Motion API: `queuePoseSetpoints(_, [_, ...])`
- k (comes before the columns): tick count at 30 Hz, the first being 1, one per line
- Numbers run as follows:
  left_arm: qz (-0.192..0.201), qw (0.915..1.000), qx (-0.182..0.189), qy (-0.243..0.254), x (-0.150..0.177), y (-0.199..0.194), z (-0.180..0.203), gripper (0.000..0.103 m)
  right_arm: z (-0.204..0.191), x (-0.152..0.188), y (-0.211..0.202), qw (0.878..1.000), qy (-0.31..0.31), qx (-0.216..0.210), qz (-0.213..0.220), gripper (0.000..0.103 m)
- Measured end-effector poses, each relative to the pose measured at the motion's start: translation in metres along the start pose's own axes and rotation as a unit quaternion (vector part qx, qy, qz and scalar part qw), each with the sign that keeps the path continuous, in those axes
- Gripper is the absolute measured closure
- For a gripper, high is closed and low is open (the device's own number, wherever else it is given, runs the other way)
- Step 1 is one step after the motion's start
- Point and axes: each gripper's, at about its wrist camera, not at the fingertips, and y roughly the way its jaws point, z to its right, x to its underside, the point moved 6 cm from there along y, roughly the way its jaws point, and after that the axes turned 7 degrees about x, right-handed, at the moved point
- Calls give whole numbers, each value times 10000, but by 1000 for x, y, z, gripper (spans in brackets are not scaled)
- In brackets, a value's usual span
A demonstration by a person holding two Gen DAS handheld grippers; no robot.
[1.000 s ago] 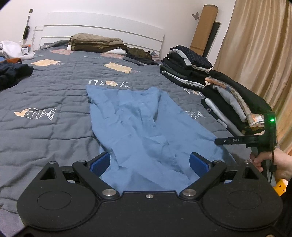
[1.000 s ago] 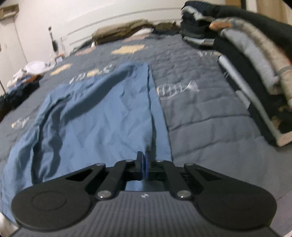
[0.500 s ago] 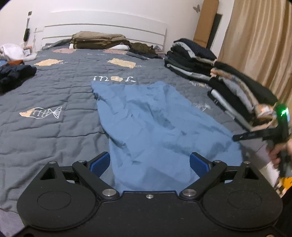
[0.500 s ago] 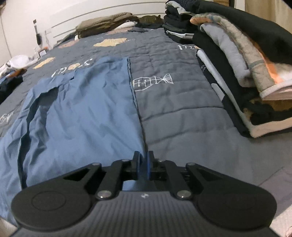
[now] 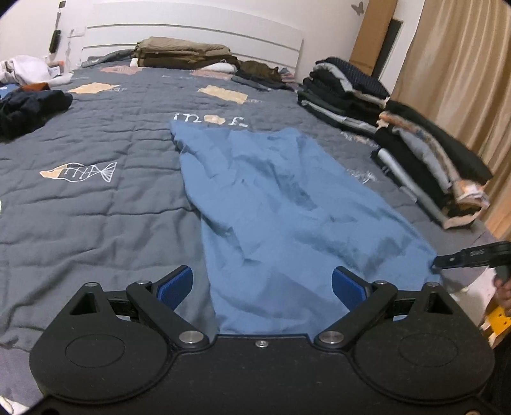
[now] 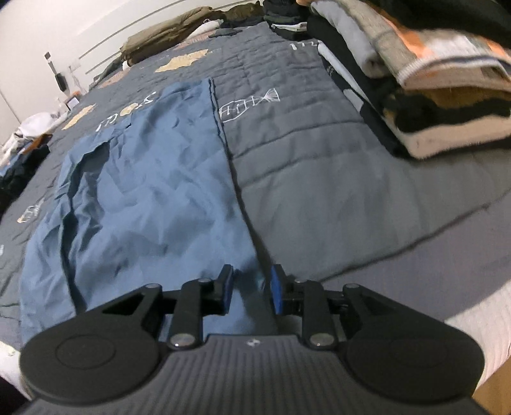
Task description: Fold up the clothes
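Left wrist view looks along a grey quilted bedspread (image 5: 95,207) where the blue garment (image 5: 287,207) lies spread and wrinkled, its near hem running under the left gripper (image 5: 262,284), whose jaws stand wide with cloth between them but untouched. At the right edge the right gripper (image 6: 250,292) reaches the garment's near right corner; its jaws are opening, a narrow gap with the blue hem between the pads, and the pads do not press it. Stacks of folded clothes (image 5: 431,172) crowd the bed's right side (close beside the garment's right edge), a dark heap (image 5: 28,108) sits far left, and olive folded items (image 5: 182,52) lie against the white headboard (image 5: 191,28).
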Motion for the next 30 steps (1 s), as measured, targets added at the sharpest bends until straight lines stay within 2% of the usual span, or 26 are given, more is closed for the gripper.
queuePoseSetpoints(4, [7,10000,84,-47,0,2,8,9,3,14,-8,9998,100,-149,-76,79])
queuePoseSetpoints(7, [14,9996,157,243,3,6,26,9,5,23,-14,9995,190,-223,-98,79])
queuePoseSetpoints(11, [-106,9964,442,713,12,20,57,9,10,32,-13,9990,317,-236,-191,78])
queuePoseSetpoints(16, [-207,9940,594,893,18,36,78,9,18,41,-6,9952,701,-552,-396,79])
queuePoseSetpoints(18, [-222,9943,614,847,18,41,80,9,22,42,-6,9936,854,-645,-367,88])
queuePoseSetpoints(20, [-233,9944,616,825,18,46,82,9,26,44,-5,9916,1007,-737,-337,101])
queuePoseSetpoints(24, [-255,9941,651,828,18,51,89,9,44,42,-13,9806,1674,-1008,-162,102])
queuePoseSetpoints(27, [-272,9937,679,849,18,54,93,9,56,46,-13,9676,2239,-1146,-234,99])
queuePoseSetpoints(30, [-289,9933,705,874,19,56,96,9,54,49,-16,9593,2436,-1411,-205,96])
